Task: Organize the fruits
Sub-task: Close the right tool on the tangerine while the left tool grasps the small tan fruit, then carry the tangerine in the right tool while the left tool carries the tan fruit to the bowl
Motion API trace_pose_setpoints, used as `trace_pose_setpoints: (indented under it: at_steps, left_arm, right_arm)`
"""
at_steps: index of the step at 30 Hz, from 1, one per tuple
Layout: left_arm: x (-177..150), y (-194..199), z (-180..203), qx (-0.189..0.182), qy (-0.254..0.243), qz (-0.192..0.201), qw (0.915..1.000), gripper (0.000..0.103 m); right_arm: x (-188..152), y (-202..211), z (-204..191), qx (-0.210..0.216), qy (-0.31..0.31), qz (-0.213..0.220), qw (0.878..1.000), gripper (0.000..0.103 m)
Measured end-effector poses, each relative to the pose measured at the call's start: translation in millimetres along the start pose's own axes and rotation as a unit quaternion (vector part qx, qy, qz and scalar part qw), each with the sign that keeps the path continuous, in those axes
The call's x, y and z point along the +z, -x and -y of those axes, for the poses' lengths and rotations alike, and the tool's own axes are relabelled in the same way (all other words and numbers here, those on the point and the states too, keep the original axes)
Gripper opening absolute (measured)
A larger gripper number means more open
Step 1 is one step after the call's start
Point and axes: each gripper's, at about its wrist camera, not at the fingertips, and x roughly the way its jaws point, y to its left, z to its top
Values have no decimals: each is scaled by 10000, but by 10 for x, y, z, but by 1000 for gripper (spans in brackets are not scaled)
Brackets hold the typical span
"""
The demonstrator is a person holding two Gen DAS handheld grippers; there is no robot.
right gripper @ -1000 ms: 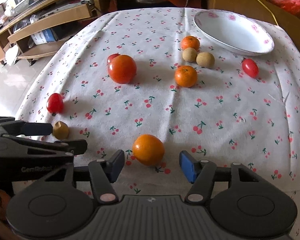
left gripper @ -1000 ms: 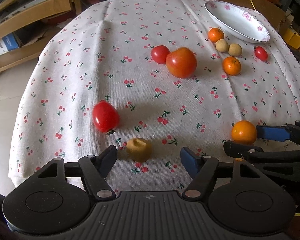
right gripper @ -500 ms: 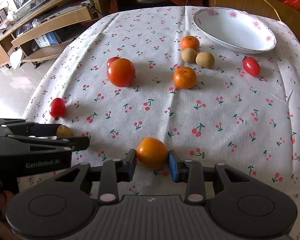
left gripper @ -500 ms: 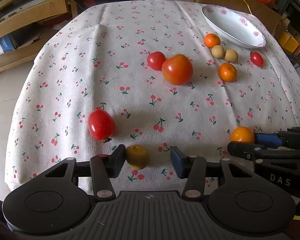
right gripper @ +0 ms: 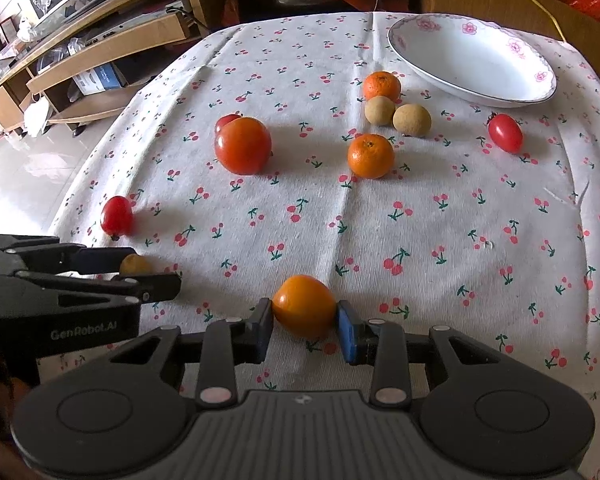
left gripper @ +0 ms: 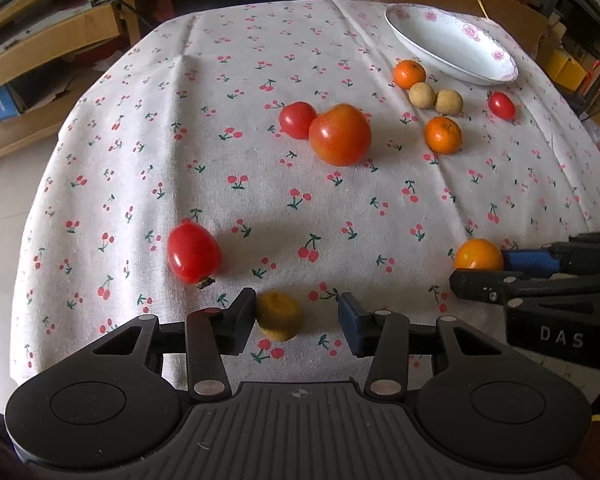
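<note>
Cherry-printed cloth [right gripper: 380, 216] is covering the table, and a white flowered dish [right gripper: 472, 60] is sitting empty at the far right, well ahead of both grippers. The right gripper [right gripper: 305, 322] is pinching an orange [right gripper: 304, 306], both pads pressing its sides, the fruit resting right at the fingertips on the cloth. The left gripper [left gripper: 296, 318] is standing partly open around a small yellowish fruit [left gripper: 279, 316]: the left pad is touching it, while the blue right pad is standing clear with a gap showing. That fruit is lying off-centre, toward the left finger. The dish is lying ahead and to the right of both, nearer the right hand, so its orange probably has the shorter trip; other fruits are sitting between.
</note>
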Motion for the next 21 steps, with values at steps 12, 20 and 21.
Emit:
trace_pose_setpoints:
  at_steps: [12,20,21]
  left_arm:
    - [-10,38,-10,105,15,-70,9999,33]
    - [-9,91,73,-47,-124,-1,9999,33]
    - [-3,99,80,-47,-144,15,9999,33]
  right_arm:
    - [-38,27,-5,-11,34,10,10000,29]
    - [-77,68,-31,-75,75,62,9999,29]
    - [-77,78,-34,-81,74,82,9999,29]
